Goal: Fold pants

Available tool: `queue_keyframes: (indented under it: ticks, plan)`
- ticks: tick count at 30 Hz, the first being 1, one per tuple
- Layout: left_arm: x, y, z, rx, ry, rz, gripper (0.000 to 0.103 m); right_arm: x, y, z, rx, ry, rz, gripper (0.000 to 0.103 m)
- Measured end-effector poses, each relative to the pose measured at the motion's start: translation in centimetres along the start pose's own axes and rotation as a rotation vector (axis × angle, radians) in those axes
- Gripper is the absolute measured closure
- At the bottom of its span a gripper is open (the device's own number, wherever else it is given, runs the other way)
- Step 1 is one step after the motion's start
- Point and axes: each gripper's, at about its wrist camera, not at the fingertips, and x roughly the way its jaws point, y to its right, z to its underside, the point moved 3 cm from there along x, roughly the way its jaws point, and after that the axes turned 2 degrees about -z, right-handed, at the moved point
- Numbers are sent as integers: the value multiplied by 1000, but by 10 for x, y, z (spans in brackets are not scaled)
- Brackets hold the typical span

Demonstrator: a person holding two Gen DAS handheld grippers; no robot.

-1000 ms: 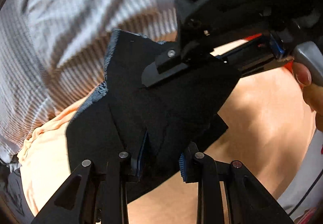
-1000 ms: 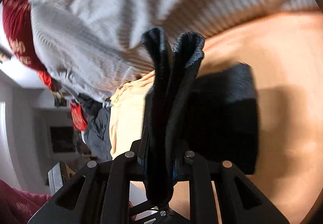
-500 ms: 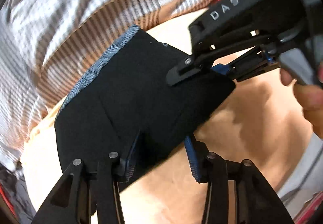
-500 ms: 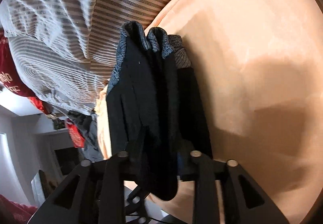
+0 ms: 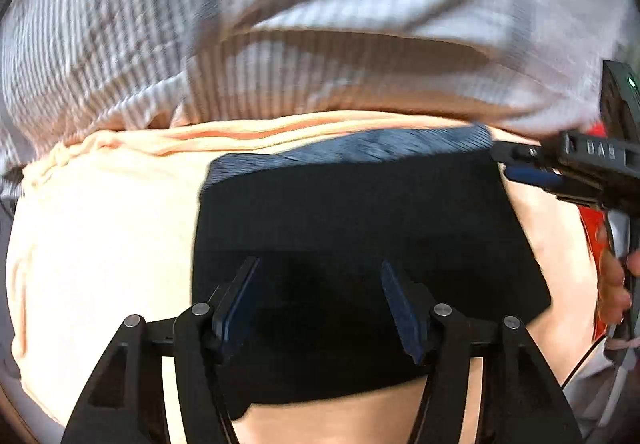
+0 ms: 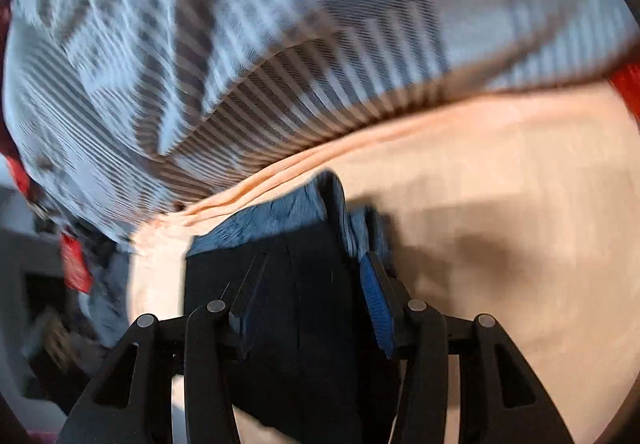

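Left gripper: my left gripper (image 5: pixel 320 304) points steeply down at the pants, jaws spread apart, having just been opening; the dark cloth lies under the gap and neither pad presses it.
Left pads: one blue-faced pad (image 5: pixel 236 308) stands on the left and the other on the right, both clear of the fabric's surface as far as I can tell.
Right gripper: my right gripper (image 6: pixel 314 296) also has its jaws parted, having just been opening; a raised ridge of the folded cloth stands between them.
Right pads: the right blue ribbed pad (image 6: pixel 376 308) sits just beside the stacked edge of the cloth; whether it touches, I cannot tell through the blur.
Right gripper from the other side: in the left wrist view it shows at the far right corner of the pants, fingers reaching in from the right edge.
Hand: fingers of my right hand (image 5: pixel 614 284) wrap the handle at the right edge of the left wrist view.
Pants: the pants (image 5: pixel 360 228) lie as a flat, dark, roughly rectangular bundle, with a blue patterned band along the far edge.
Pants in right view: the pants (image 6: pixel 296 284) show layered edges, blue band uppermost at the far end.
Surface: they rest on a peach sheet (image 5: pixel 100 244) that wrinkles along its far edge.
Beyond: a striped grey-and-white blanket (image 5: pixel 280 23) is heaped behind the sheet.
Edges: red cloth (image 6: pixel 74 264) shows at the left of the right wrist view, blurred.
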Motion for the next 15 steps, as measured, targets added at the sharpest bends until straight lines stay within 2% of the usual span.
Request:
queue_keyframes:
  ticks: [2,4,6,8,15]
  plan:
    - [11,-9,-4,-5,-10,-30,41,9,-5,-8,-31,-4,23,53]
    - [20,-13,-4,-13,-37,-25,41,13,-10,-14,-53,-5,20,55]
    - [28,-17,-1,-26,-62,-21,41,17,-18,-17,-76,-16,32,63]
    - [33,-18,3,-29,-73,-29,41,21,-22,-15,-103,-49,84,91]
    - [43,-7,12,36,-82,-9,41,6,-13,7,-159,-64,226,95]
